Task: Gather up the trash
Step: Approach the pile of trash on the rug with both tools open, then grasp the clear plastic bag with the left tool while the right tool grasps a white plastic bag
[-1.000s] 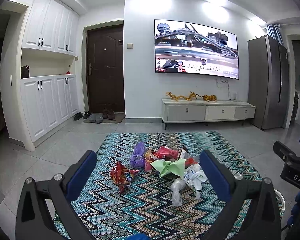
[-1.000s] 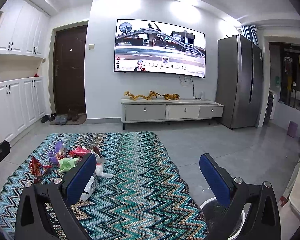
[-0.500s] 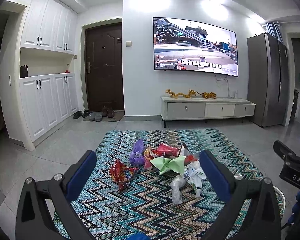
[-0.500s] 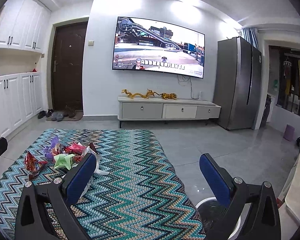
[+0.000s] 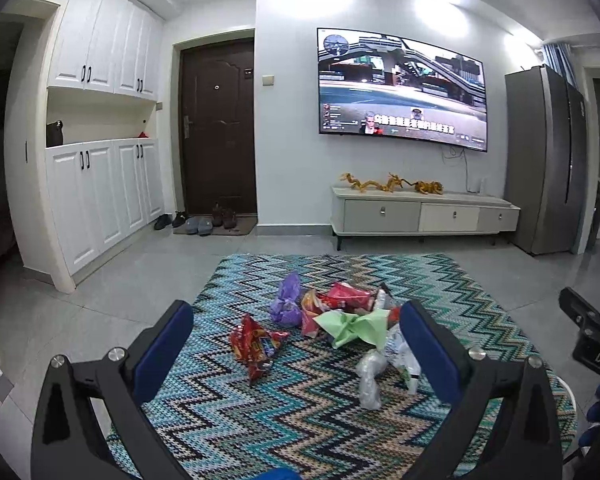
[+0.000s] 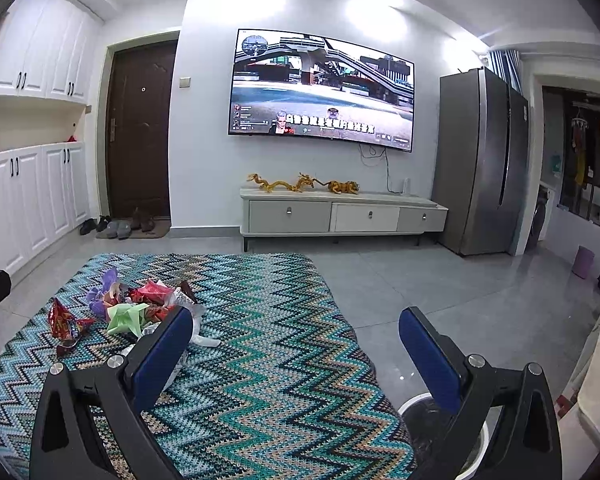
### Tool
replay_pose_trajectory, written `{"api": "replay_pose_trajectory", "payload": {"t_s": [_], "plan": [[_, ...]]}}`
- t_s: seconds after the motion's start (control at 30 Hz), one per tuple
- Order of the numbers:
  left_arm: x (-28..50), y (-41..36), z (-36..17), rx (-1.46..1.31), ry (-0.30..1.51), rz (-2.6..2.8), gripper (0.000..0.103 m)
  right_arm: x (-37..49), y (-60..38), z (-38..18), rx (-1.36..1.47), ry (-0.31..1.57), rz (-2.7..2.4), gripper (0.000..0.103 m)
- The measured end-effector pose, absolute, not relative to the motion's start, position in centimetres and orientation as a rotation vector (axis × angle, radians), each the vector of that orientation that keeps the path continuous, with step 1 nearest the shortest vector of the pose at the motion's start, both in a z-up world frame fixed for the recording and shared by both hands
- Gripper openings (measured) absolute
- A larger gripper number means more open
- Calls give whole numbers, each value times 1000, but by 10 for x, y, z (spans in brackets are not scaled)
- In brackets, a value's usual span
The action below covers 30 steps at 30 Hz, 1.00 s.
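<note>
Both views drift slightly; trash pile (image 5: 332, 320) stays ahead of left gripper (image 5: 296, 344), fingers spread, empty. Right gripper (image 6: 296, 340) likewise spread, empty; bin (image 6: 444, 420), partly hidden, probably below right finger.

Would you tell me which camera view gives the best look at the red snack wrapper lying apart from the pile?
The left wrist view: the red snack wrapper lies near the centre, large and unobstructed, between the open fingers. In the right wrist view it sits small at the left edge of the rug, still fully visible.
</note>
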<state>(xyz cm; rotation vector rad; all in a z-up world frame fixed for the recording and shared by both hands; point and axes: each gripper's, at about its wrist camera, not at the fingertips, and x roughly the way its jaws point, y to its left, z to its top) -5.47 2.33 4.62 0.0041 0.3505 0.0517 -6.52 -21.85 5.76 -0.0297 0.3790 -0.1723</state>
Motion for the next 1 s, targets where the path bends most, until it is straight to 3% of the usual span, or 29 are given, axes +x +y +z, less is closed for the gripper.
{"api": "replay_pose_trajectory", "payload": {"t_s": [0.73,0.87,1.0], "plan": [[21,88,-36,-13,702,80,103,22,-236,-14,108,658,102,103],[30,75,-37,-33,753,-68,97,38,-224,-24,143,711,251,84],[42,43,-42,-25,804,-232,77,54,-210,-34,112,760,292,60]]}}
